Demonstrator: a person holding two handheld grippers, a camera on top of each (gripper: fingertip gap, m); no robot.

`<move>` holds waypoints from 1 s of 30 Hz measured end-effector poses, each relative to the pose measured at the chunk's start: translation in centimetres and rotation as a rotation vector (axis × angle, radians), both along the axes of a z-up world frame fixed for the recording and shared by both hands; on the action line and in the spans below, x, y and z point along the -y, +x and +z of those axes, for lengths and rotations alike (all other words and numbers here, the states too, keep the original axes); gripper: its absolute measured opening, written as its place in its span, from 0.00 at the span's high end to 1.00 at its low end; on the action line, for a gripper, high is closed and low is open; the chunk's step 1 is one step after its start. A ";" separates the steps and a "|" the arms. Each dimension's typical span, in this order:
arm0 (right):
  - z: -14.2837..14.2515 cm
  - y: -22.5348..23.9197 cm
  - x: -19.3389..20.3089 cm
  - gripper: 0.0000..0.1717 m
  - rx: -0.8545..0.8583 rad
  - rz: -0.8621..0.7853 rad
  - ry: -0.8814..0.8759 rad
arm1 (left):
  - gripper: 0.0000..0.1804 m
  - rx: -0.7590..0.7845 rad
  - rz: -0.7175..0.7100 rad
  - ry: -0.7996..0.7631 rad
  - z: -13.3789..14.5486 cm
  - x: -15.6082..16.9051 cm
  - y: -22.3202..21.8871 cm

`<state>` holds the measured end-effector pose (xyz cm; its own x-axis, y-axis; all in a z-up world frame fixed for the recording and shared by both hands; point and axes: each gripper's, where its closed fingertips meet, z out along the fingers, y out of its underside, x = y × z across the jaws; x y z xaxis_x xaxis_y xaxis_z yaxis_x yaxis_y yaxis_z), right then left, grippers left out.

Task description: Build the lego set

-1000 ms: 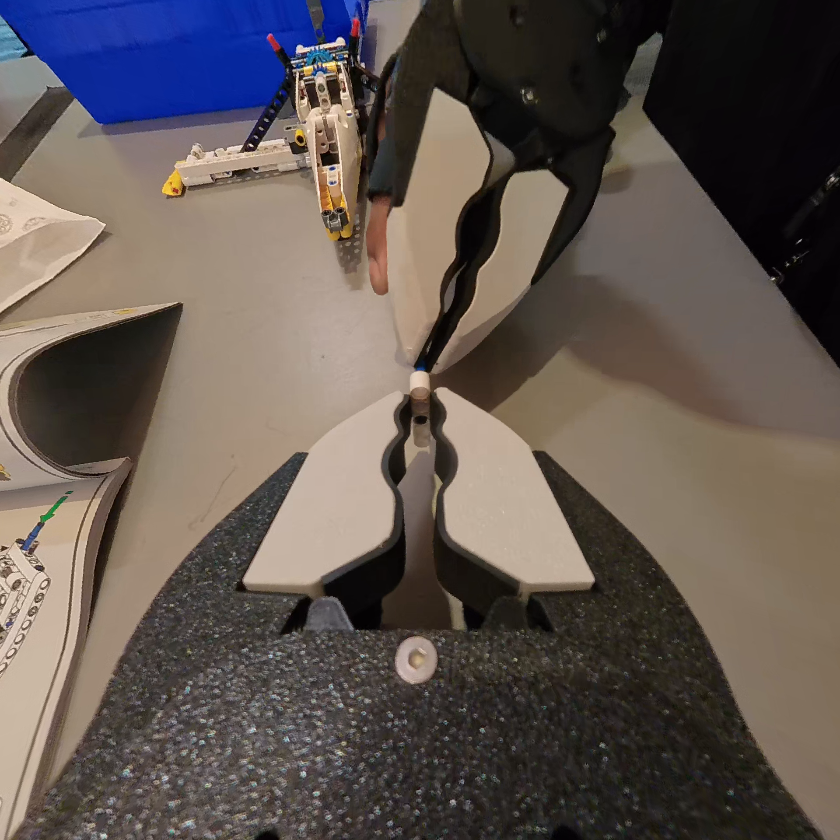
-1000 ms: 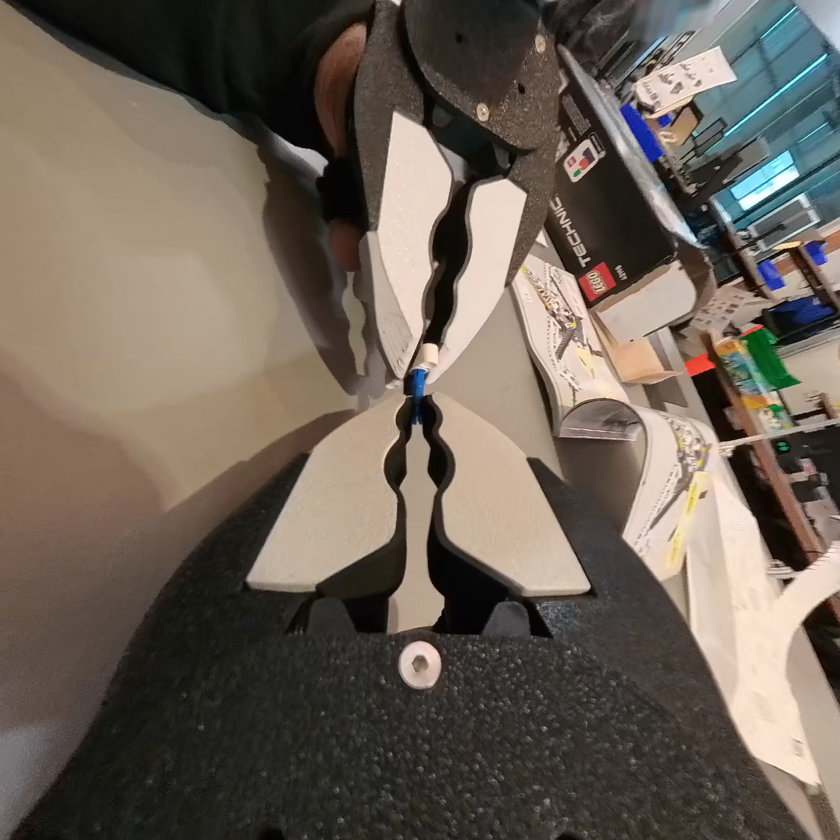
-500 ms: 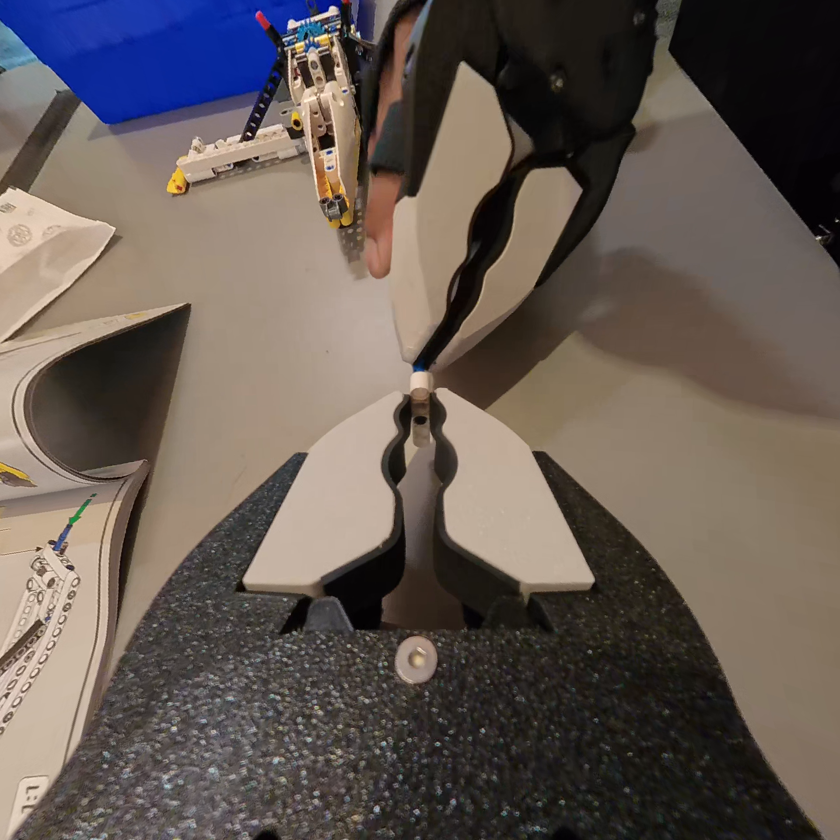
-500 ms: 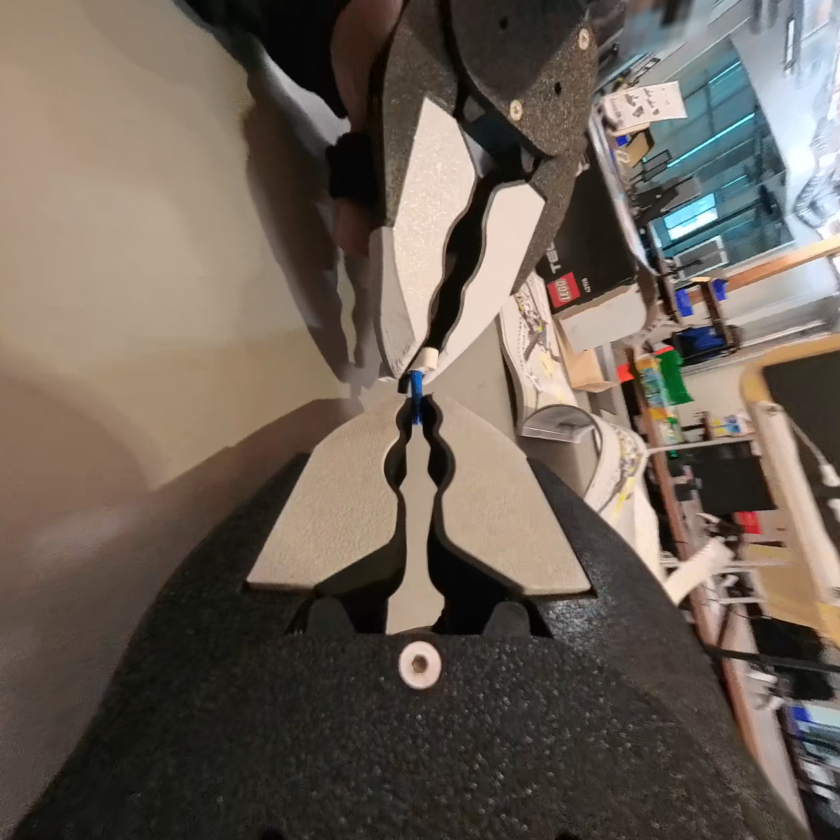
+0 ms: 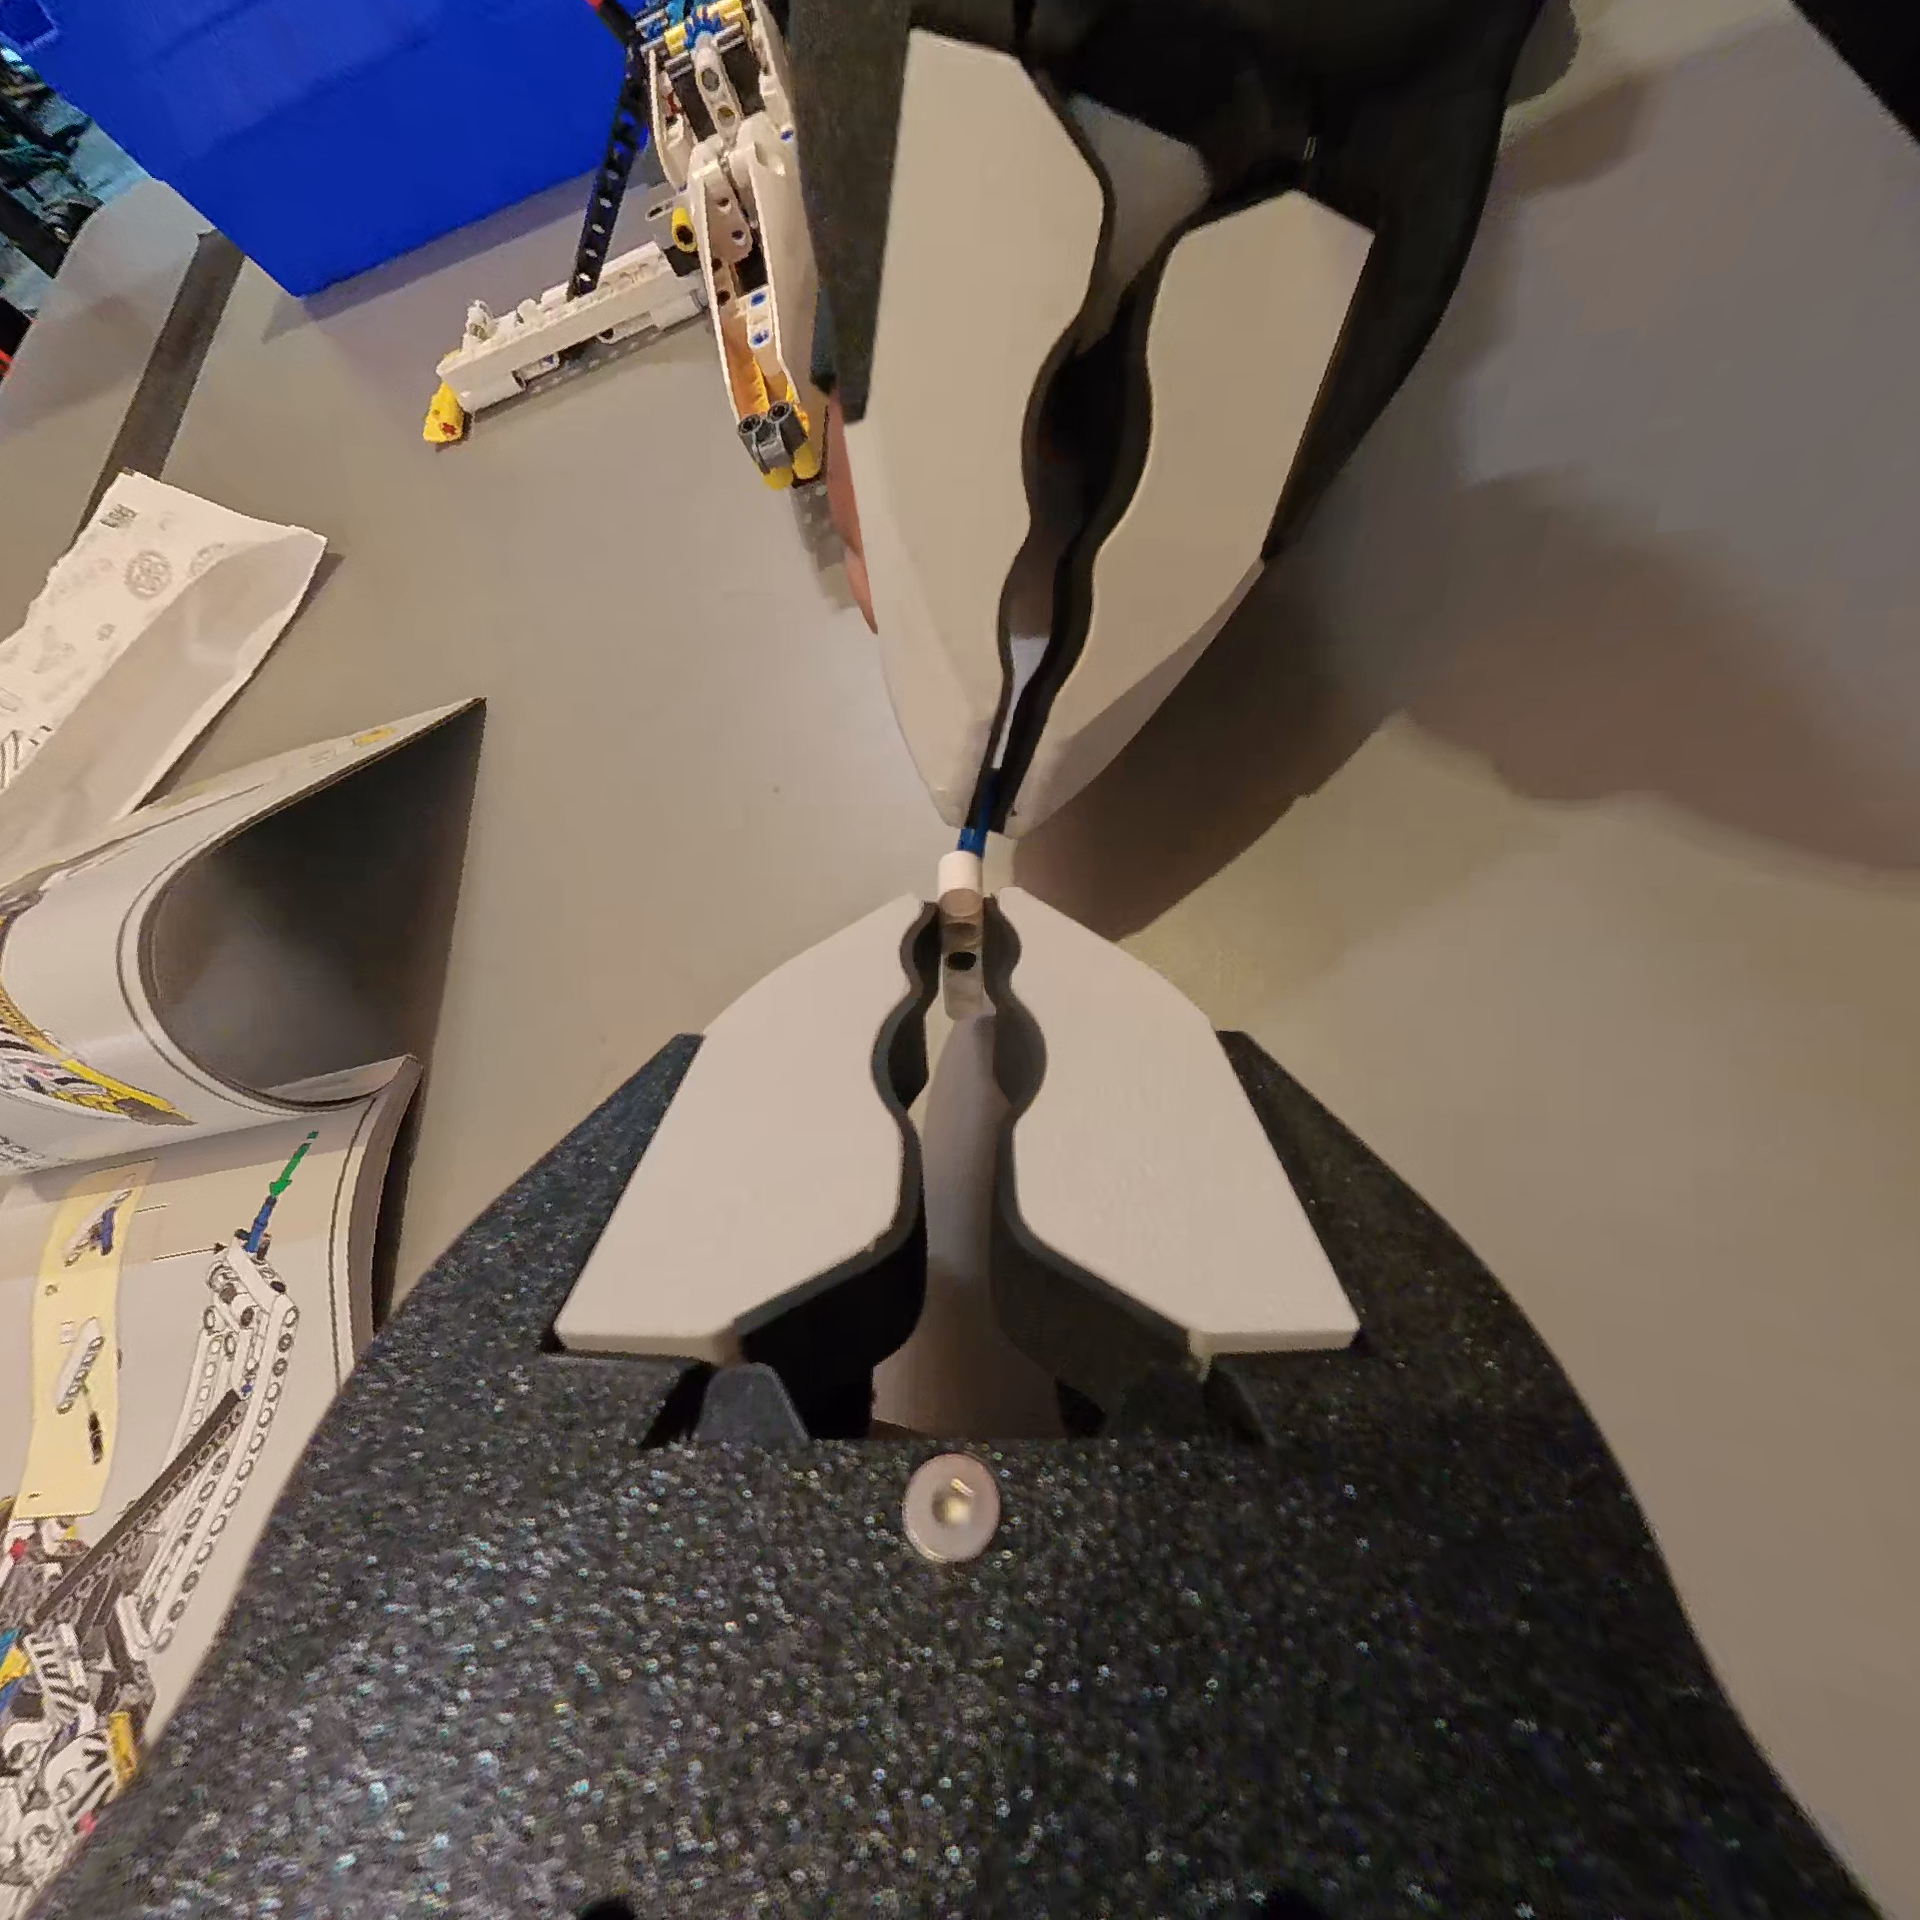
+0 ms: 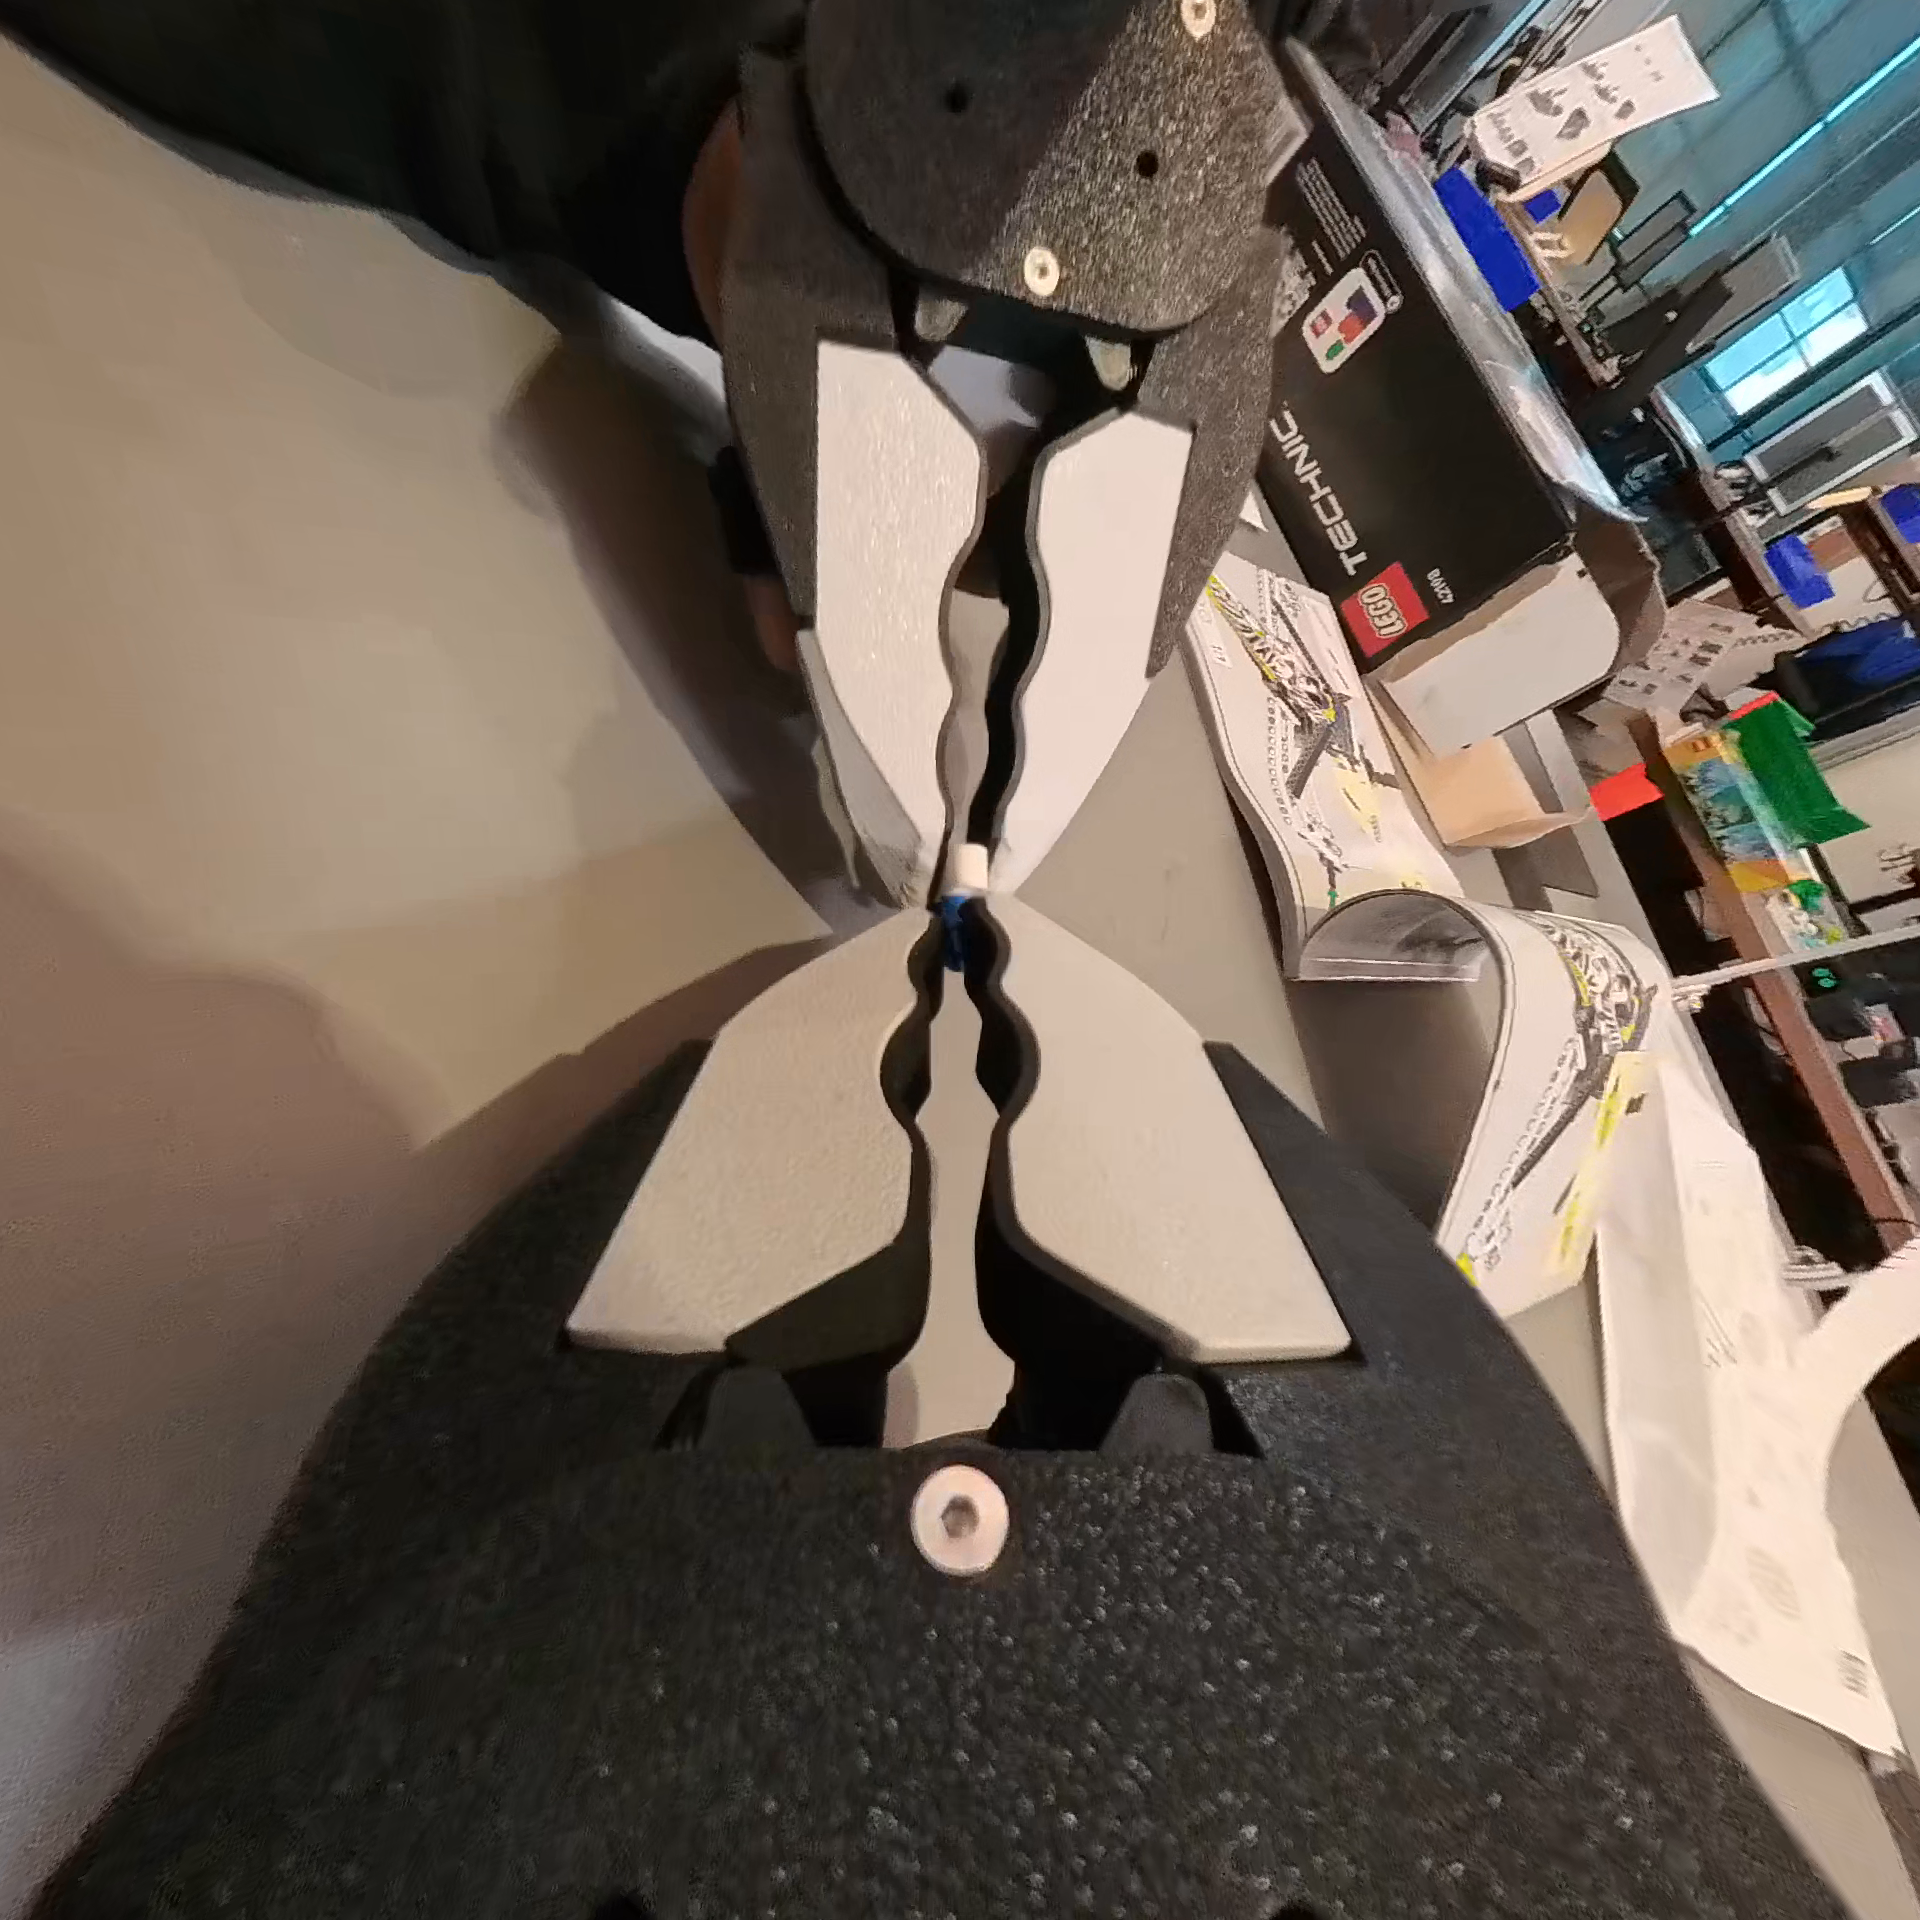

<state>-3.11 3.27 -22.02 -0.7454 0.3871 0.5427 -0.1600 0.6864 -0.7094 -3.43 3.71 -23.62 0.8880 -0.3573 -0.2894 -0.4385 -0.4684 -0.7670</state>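
We see the left gripper (image 5: 961, 914) clenched on a small grey holed plastic connector (image 5: 961, 961) with a white round bush (image 5: 959, 871) at its tip; the right gripper (image 6: 961, 940) pinches a thin blue plastic axle (image 6: 953, 948) entering that bush; both meet tip to tip above the grey table (image 5: 644, 665), bare around them; white-yellow brick model (image 5: 727, 260) beyond, curled open instruction booklet (image 5: 208, 935) left of the bush at the table's edge.

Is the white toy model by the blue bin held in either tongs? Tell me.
No: the white toy model lies on the grey table, apart from both tongs.
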 end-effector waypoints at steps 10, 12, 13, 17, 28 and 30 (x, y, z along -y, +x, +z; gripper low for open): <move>-0.6 0.8 -0.1 1.00 0.027 0.047 0.004 | 0.96 0.069 -0.020 0.009 0.1 -0.1 0.4; -0.8 1.2 0.1 1.00 0.024 0.059 0.014 | 0.96 0.090 -0.022 0.016 0.2 0.0 0.4; -0.9 1.3 0.2 1.00 0.026 0.065 0.018 | 0.96 0.096 -0.023 0.016 0.3 0.0 0.4; -1.1 1.3 0.4 1.00 0.038 0.071 0.023 | 0.96 0.105 -0.020 0.020 0.4 0.0 0.4; 1.7 -1.5 -3.8 0.96 0.177 -0.095 0.001 | 0.96 0.178 0.025 0.074 1.4 -0.1 -0.5; 2.8 -2.3 -5.8 0.94 0.232 -0.134 0.000 | 0.96 0.185 0.034 0.082 1.5 -0.2 -0.7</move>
<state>-5.37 9.05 -19.20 -0.7919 0.4912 0.3628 0.0998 0.6902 -0.7167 -4.11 3.87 -22.07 0.9401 -0.3078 -0.1468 -0.2712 -0.4135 -0.8692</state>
